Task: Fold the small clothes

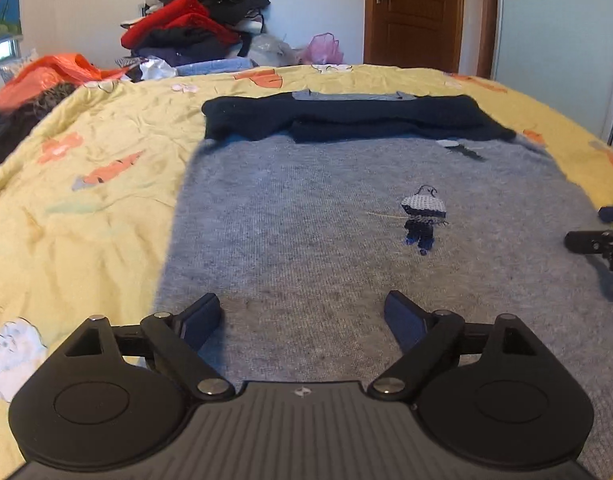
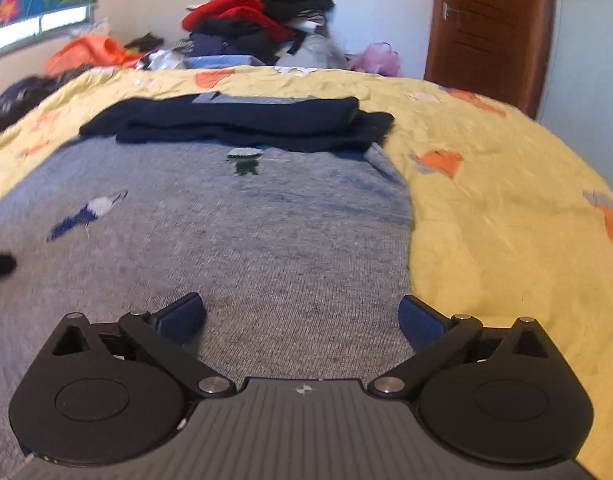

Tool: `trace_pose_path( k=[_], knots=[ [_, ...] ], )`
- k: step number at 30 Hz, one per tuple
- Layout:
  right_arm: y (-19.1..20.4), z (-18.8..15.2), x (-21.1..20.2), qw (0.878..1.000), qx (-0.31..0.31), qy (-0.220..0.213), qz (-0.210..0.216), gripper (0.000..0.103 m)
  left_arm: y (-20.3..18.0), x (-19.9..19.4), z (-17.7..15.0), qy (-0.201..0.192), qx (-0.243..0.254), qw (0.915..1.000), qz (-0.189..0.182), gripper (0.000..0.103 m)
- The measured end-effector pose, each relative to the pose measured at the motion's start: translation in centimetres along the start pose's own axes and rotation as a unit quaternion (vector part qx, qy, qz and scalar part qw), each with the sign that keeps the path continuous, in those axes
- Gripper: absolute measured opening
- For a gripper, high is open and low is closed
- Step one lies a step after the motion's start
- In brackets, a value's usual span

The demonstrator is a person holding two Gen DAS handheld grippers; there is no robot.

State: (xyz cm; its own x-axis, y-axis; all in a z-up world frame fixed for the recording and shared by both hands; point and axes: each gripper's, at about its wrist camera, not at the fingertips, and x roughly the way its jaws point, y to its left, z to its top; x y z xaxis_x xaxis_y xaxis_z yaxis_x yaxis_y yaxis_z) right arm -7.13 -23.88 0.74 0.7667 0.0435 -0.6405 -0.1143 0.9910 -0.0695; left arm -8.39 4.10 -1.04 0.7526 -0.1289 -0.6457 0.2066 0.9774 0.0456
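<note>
- The grey knitted sweater [image 1: 306, 216] with dark navy sleeves [image 1: 346, 118] folded across its far end lies flat on the yellow floral bedspread [image 1: 86, 200].
- The left gripper [image 1: 302, 316] hangs above it, jaws wide apart, nothing between them.
- The right gripper [image 2: 302, 316] is likewise spread over the sweater's edge, empty.
- A heap of red and black clothes [image 1: 194, 24] sits beyond the bed.

The left gripper [image 1: 302, 320] and the right gripper [image 2: 302, 320] looked the same: matte black plastic, two round discs at the sides, a ribbed grey middle plate with a small white mark, silver screws at the link arms, and dark blue pads [image 1: 202, 320].
</note>
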Motion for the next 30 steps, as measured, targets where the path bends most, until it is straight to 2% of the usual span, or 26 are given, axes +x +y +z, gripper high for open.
trace_pose_path(
  k=[2,4,6,9,13,18,21,23,24,26,27,30],
  knots=[
    [0.9,0.0,-1.6,1.000,-0.015,-0.018,0.003,0.091,-0.7,-0.8,-0.2,0.000,0.013,0.9999,0.007,0.089],
    [1.9,-0.3,-3.0,0.999,-0.018,-0.024,0.029,0.095,-1.4,-1.9,-0.6,-0.002,0.016,0.9998,-0.010,0.090],
    [3.1,-1.0,-3.5,0.998,-0.028,-0.008,0.046,0.096,-2.0,-2.8,-1.3,0.002,0.014,0.9995,-0.029,0.090],
    [4.4,-2.4,-3.4,0.998,-0.056,0.002,0.042,0.098,-2.6,-3.4,-2.8,0.007,0.012,0.9995,-0.027,0.090],
    [2.5,-3.3,-3.5,0.998,-0.008,-0.007,0.056,0.103,-2.0,-3.9,-4.2,-0.022,0.008,0.9994,-0.027,0.091],
    [2.2,-3.0,-3.8,0.999,-0.010,0.007,0.043,0.102,-1.7,-4.6,-3.7,0.000,0.002,0.9998,-0.022,0.091],
    [2.3,-3.2,-4.9,0.999,-0.001,0.006,0.037,0.098,-1.5,-5.9,-4.1,0.001,-0.009,0.9995,-0.030,0.091],
    [2.8,-3.8,-5.9,0.999,-0.014,0.002,0.049,0.100,-1.5,-6.5,-4.8,0.003,-0.011,0.9989,-0.045,0.091],
    [3.2,-4.3,-5.9,0.998,-0.028,0.009,0.050,0.102,-1.7,-6.3,-5.4,0.011,-0.002,0.9990,-0.043,0.092],
    [2.7,-5.5,-6.0,0.998,-0.024,-0.006,0.060,0.103,-2.1,-6.7,-6.4,-0.014,0.022,0.9992,-0.029,0.093],
    [2.3,-5.7,-6.1,0.998,-0.019,-0.009,0.063,0.102,-1.9,-6.8,-6.3,-0.009,0.013,0.9994,-0.030,0.093],
    [0.9,-4.7,-7.1,0.998,-0.016,0.019,0.064,0.101,-1.2,-7.5,-5.6,0.005,0.007,0.9999,-0.005,0.093]
  ],
)
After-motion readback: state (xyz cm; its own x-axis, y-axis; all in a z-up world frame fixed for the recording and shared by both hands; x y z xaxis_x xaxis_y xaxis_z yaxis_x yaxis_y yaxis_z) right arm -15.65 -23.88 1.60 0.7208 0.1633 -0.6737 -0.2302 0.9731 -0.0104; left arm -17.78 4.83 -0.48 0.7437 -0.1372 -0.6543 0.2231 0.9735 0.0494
